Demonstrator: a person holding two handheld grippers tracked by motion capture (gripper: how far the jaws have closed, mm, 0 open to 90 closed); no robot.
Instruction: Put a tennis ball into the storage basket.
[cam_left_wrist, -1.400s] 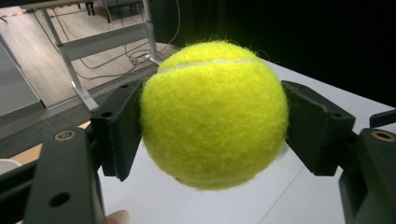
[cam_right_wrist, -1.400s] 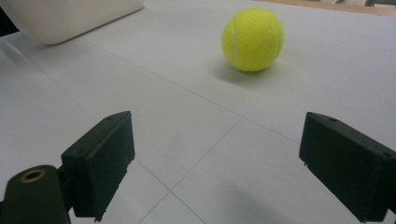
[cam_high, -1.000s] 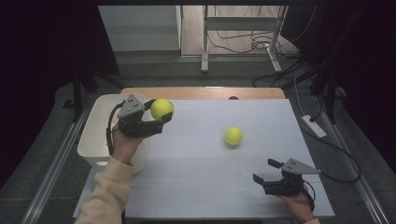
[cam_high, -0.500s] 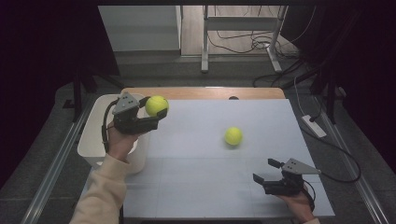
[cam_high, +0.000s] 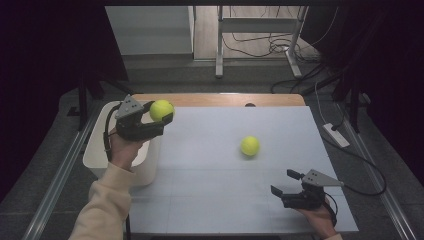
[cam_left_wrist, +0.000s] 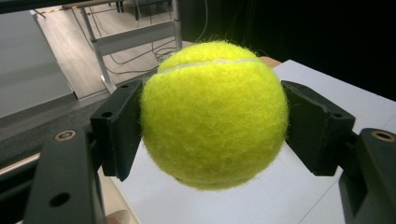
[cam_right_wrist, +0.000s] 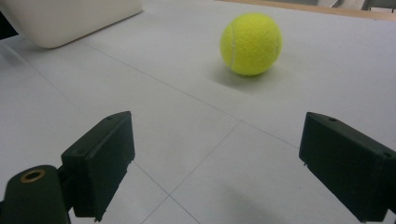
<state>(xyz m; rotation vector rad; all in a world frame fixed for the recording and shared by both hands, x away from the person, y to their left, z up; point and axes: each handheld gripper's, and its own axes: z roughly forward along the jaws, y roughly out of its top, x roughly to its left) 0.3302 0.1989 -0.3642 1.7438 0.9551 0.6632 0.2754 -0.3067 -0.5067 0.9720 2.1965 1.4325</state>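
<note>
My left gripper (cam_high: 161, 116) is shut on a yellow tennis ball (cam_high: 161, 109), held in the air at the table's left edge, just beside the white bin (cam_high: 97, 152). In the left gripper view the held tennis ball (cam_left_wrist: 214, 114) is squeezed between both black jaws. A second tennis ball (cam_high: 249, 146) lies on the white table top (cam_high: 210, 170), right of centre. My right gripper (cam_high: 285, 183) rests low near the front right corner, open and empty; in the right gripper view the second ball (cam_right_wrist: 251, 43) lies ahead of the spread jaws.
The white bin (cam_right_wrist: 70, 16) stands off the table's left side. A wooden strip (cam_high: 220, 99) runs along the table's far edge. Cables and a metal frame (cam_high: 260, 30) lie on the floor beyond. A power strip (cam_high: 336, 135) lies to the right.
My left gripper has carried its tennis ball leftward and slightly back, toward the white bin. The right gripper and the loose ball have stayed put.
</note>
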